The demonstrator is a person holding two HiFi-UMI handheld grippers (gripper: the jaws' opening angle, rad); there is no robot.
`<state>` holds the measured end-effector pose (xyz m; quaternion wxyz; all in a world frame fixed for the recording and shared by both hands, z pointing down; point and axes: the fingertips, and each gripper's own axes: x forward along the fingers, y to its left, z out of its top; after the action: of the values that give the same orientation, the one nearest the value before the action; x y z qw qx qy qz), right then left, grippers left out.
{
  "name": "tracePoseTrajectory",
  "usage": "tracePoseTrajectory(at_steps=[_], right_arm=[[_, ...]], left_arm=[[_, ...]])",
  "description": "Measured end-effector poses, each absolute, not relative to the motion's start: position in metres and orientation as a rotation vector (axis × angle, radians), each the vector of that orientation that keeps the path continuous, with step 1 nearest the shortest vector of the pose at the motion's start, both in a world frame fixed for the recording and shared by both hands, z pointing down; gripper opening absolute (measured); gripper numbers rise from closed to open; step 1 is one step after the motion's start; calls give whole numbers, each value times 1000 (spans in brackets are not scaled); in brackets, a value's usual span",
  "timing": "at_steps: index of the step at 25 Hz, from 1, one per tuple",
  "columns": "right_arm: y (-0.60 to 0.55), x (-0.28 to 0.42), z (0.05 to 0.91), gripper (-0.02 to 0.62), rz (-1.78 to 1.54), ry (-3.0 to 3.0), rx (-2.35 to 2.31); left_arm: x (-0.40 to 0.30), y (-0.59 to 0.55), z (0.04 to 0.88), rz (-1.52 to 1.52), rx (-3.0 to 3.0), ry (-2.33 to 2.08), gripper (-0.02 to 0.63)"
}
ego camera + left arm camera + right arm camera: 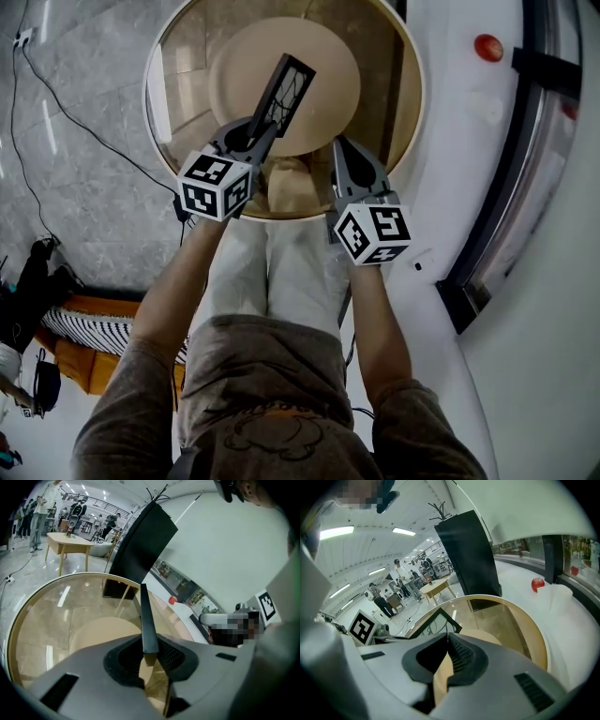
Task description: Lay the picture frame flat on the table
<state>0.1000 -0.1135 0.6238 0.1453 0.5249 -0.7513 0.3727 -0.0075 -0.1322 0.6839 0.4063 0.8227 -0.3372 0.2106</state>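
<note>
**Left gripper (253,141) pinches the frame (287,86), tilted over the table (180,120)**
Easing it down gently until flat looks wisest; right gripper (343,148), jaws pressed together, hangs empty.

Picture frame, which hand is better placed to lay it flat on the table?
Left. The left claw grips the picture frame by its edge over the glass table; the right claw is shut, empty, beside it.

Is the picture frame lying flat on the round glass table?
No, the picture frame is clamped edge-on in the left gripper, tilted steeply rather than flat on the glass table.
</note>
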Motion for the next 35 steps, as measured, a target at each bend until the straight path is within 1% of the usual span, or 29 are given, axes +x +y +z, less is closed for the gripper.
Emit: tracePoseTrajectory(at_steps=[13, 20, 27, 35], right_arm=[[-110, 96, 636, 20, 1094, -2148, 1505], [-111, 91, 638, 20, 1103, -2150, 1491], [-112, 88, 638, 20, 1103, -2148, 1483], [-113, 86, 644, 20, 1119, -2143, 1472]], left_arm=[[-6, -139, 694, 523, 2086, -861, 81], [-7, -142, 696, 585, 2137, -896, 84], [-15, -145, 701, 668, 2169, -954, 120], [-22, -151, 709, 692, 2157, -1014, 163]])
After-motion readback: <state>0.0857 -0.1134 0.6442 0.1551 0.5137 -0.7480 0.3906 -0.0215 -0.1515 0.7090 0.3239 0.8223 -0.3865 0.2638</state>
